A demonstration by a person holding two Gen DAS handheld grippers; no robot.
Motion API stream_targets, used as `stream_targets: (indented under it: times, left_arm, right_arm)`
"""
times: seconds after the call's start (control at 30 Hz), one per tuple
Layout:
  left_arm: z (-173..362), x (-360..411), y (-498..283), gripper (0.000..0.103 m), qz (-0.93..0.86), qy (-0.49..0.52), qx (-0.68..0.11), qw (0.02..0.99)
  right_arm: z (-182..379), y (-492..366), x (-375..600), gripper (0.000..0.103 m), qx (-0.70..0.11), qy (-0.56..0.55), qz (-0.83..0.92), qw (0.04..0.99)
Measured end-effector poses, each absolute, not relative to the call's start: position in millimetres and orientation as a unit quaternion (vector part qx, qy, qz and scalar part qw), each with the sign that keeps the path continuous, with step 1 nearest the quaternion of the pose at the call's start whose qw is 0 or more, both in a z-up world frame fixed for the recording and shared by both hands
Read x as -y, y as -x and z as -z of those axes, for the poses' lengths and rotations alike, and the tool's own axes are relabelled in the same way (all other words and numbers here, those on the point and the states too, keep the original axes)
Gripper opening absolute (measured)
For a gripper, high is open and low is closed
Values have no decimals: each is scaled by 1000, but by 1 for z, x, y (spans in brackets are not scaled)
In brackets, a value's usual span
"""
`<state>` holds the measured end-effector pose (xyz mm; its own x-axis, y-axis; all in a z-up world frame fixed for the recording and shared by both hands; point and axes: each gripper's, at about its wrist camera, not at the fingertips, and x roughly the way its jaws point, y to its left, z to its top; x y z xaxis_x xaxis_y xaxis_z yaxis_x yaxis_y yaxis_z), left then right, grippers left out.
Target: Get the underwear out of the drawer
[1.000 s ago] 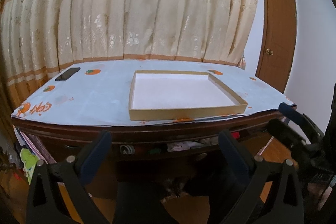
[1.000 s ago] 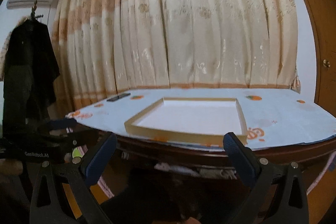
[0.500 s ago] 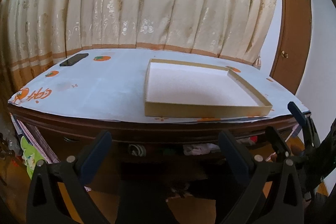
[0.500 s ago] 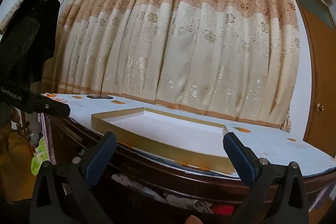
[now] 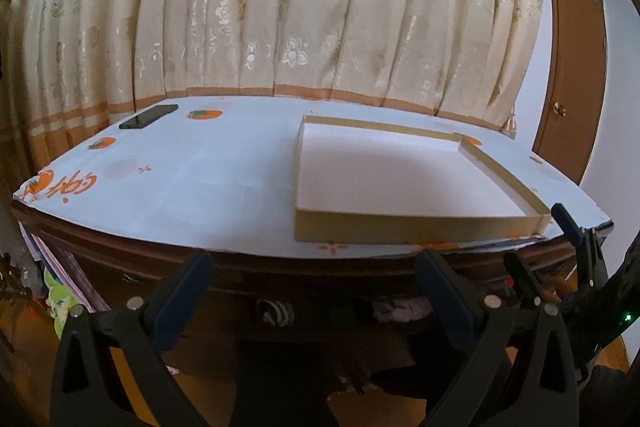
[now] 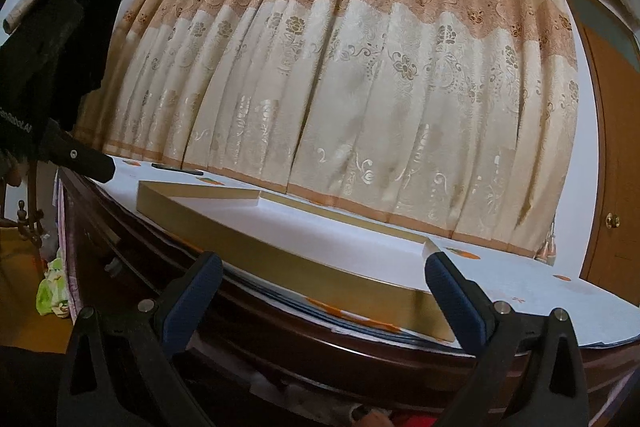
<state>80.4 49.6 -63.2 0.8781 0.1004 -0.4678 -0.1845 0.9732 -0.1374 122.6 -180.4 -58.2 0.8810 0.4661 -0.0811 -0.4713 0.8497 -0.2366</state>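
Both claws are spread wide and hold nothing. The left claw (image 5: 312, 291) hangs level before the counter's (image 5: 192, 187) near edge; the right claw (image 6: 324, 291), lower and closer, looks up across that edge. Underwear (image 5: 400, 309) lies bunched in the open drawer (image 5: 304, 311) under the counter, between the left claw's fingers. A shallow box (image 5: 400, 179) fills the counter's right side; its left lies bare but for a far phone (image 5: 149, 116).

Drawer (image 5: 340, 311) contents dim under table (image 5: 200, 187) edge, garments indistinct. Clothing (image 6: 320, 399) in right wrist view cut off by bottom edge.
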Motion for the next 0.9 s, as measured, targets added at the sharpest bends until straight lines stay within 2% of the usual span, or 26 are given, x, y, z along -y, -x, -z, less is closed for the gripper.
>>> stream_targets:
  times: [0.73, 0.9]
  left_arm:
    - [69, -56, -98, 103, -94, 100, -234, 963]
    - [71, -52, -97, 103, -94, 95, -242, 961]
  right_arm:
    - [92, -128, 173, 102, 41, 195, -242, 950]
    - [89, -129, 176, 102, 37, 170, -252, 952]
